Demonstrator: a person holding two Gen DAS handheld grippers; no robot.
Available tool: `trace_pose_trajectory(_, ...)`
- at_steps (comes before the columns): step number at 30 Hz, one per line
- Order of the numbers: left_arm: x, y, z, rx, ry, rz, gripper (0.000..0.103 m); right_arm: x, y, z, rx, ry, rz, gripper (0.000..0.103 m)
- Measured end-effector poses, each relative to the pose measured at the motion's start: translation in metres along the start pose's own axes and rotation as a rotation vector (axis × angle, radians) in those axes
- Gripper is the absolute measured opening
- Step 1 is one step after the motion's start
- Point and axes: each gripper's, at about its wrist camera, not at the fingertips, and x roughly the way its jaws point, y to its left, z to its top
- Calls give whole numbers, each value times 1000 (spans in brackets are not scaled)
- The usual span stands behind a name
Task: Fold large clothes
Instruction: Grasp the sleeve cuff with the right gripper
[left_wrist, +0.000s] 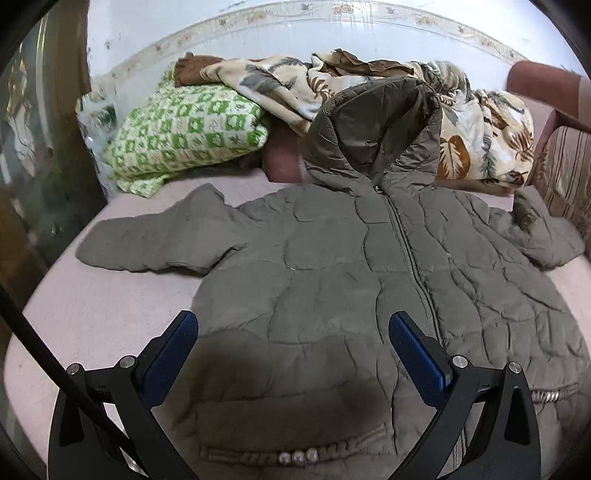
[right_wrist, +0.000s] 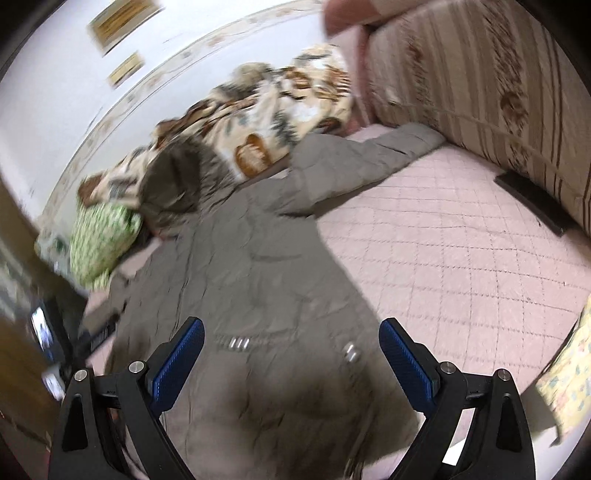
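Observation:
A grey-brown quilted hooded jacket (left_wrist: 332, 266) lies spread flat, front up and zipped, on a pink quilted bed (left_wrist: 92, 306). Its sleeves stretch out left (left_wrist: 147, 240) and right (left_wrist: 546, 240), and its hood (left_wrist: 376, 125) leans on the bedding behind. My left gripper (left_wrist: 293, 328) is open and empty, above the jacket's lower left front. In the blurred right wrist view the jacket (right_wrist: 258, 295) runs away to the upper left. My right gripper (right_wrist: 291, 336) is open and empty, above the hem on the jacket's right side.
A green-and-white checked pillow (left_wrist: 184, 136) and a leaf-print blanket (left_wrist: 480, 129) are piled at the back by the wall. A striped headboard or sofa back (right_wrist: 480, 92) runs along the right. A dark flat object (right_wrist: 532, 203) lies by it. Bare pink quilt (right_wrist: 461, 258) lies right of the jacket.

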Motion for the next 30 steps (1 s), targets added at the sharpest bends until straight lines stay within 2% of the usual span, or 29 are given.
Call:
trace_pose_trajectory(2, 7, 1, 1, 2, 18, 7, 103, 10, -16, 18, 66, -4, -5, 97)
trace_pose_trajectory(4, 11, 3, 1, -4, 38, -16, 103, 18, -31, 33, 112, -18, -24, 97)
trace_pose_trajectory(7, 11, -1, -1, 14, 33, -21, 103, 32, -52, 58, 180, -31, -43, 97)
trace_pose_trajectory(12, 6, -7, -3, 45, 1, -24, 103, 56, -80, 93, 219, -20, -41, 97)
trace_pose_trajectory(15, 3, -6, -2, 35, -20, -37, 103, 70, -98, 108, 248, -11, -29, 91)
trace_pose_trajectory(17, 0, -5, -1, 28, -33, -46, 103, 77, -109, 117, 257, -10, -58, 87)
trace_pose_trajectory(22, 0, -6, 0, 31, -48, -47, 103, 94, -134, 135, 298, -19, -76, 86)
trace_pose_trajectory(24, 3, -7, -1, 39, -40, -44, 103, 101, -143, 141, 312, -33, -68, 82)
trace_pose_trajectory(28, 12, -11, -4, 55, -15, -36, 103, 117, -169, 157, 372, -70, -64, 59)
trace_pose_trajectory(30, 14, -12, -4, 60, -16, -32, 103, 126, -183, 165, 417, -90, -76, 58)
